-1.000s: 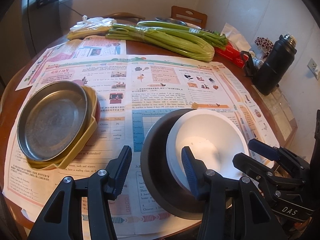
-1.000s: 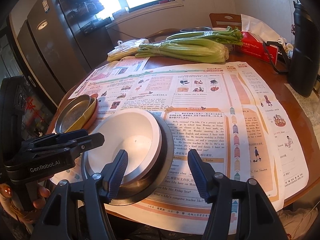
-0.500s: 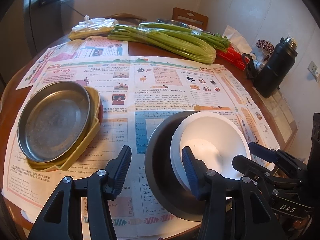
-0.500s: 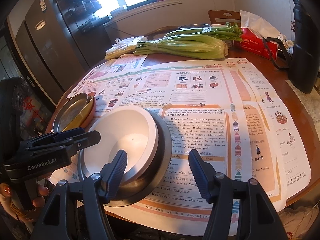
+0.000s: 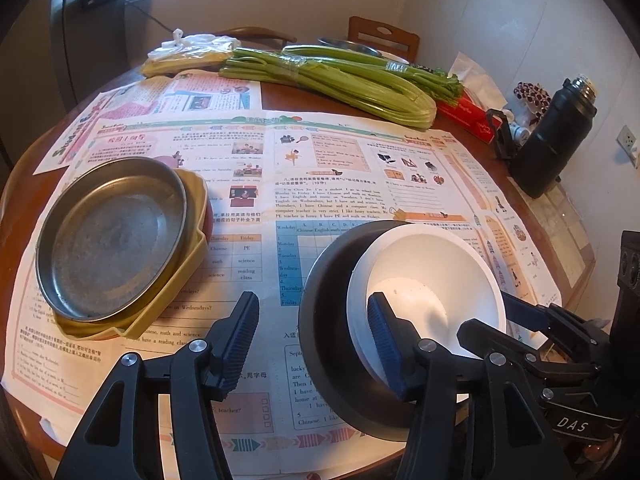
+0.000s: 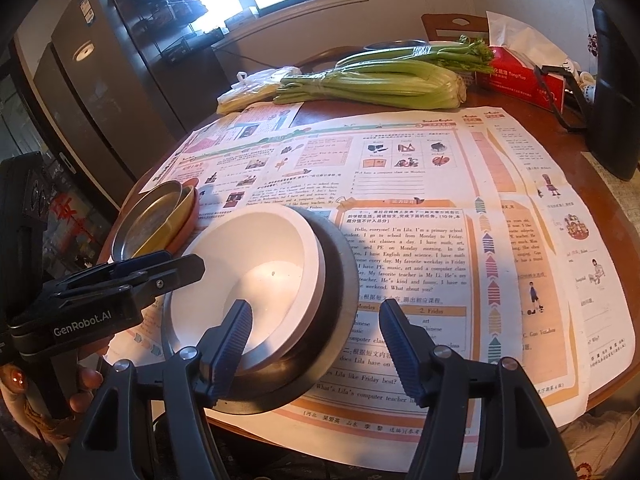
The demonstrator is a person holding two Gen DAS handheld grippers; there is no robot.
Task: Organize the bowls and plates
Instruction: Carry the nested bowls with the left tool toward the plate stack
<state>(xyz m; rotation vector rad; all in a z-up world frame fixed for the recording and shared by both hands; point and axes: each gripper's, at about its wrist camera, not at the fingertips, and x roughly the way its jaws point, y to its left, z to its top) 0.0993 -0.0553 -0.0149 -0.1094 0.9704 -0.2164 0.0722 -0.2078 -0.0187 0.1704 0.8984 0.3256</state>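
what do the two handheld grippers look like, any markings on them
Both are matte black plastic scissor-style frames with silver pivot bolts and ribbed dark blue pads. The left gripper shows white "GenRobot.AI" lettering on its body in the right wrist view; the right gripper shows white "DAS" lettering in the left wrist view. No cables or sleeves show.

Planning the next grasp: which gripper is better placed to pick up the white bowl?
Left gripper: one finger sits inside the white bowl, straddling both rims. Right gripper does likewise; marginal. Both jaws opening.

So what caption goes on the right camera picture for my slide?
White bowl nested in a dark bowl on newspaper, both grippers opening around it.
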